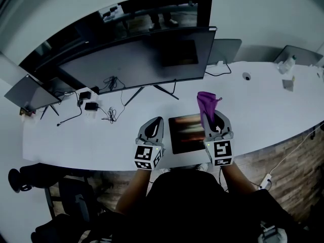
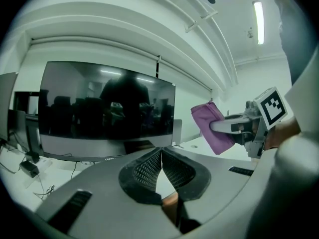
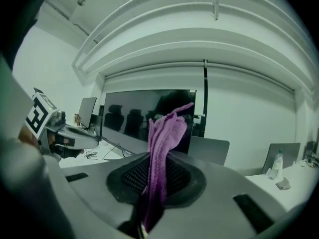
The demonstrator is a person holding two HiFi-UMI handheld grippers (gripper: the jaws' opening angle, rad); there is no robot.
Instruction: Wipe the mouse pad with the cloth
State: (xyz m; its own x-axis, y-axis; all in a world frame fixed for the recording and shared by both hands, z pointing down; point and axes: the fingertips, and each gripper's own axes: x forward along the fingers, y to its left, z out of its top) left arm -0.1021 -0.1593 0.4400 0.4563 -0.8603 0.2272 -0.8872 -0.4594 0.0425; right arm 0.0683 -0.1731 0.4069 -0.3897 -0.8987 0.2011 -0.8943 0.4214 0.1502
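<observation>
A dark mouse pad [image 1: 186,132] with reddish streaks lies at the white desk's front edge, between the two grippers. My right gripper [image 1: 214,119] is held up at the pad's right edge, shut on a purple cloth [image 1: 206,105] that sticks up above its jaws; the cloth [image 3: 164,148] fills the middle of the right gripper view. My left gripper [image 1: 153,127] hovers left of the pad, its jaws closed together with nothing between them [image 2: 160,169]. In the left gripper view the cloth [image 2: 213,127] and right gripper show at the right.
A wide curved monitor [image 1: 136,59] stands behind the pad on the white desk [image 1: 263,110], with cables and adapters [image 1: 93,105] at the left. Laptops [image 1: 28,92] sit at the far left and behind the monitor. A bottle [image 1: 286,65] stands far right. An office chair [image 1: 45,181] is lower left.
</observation>
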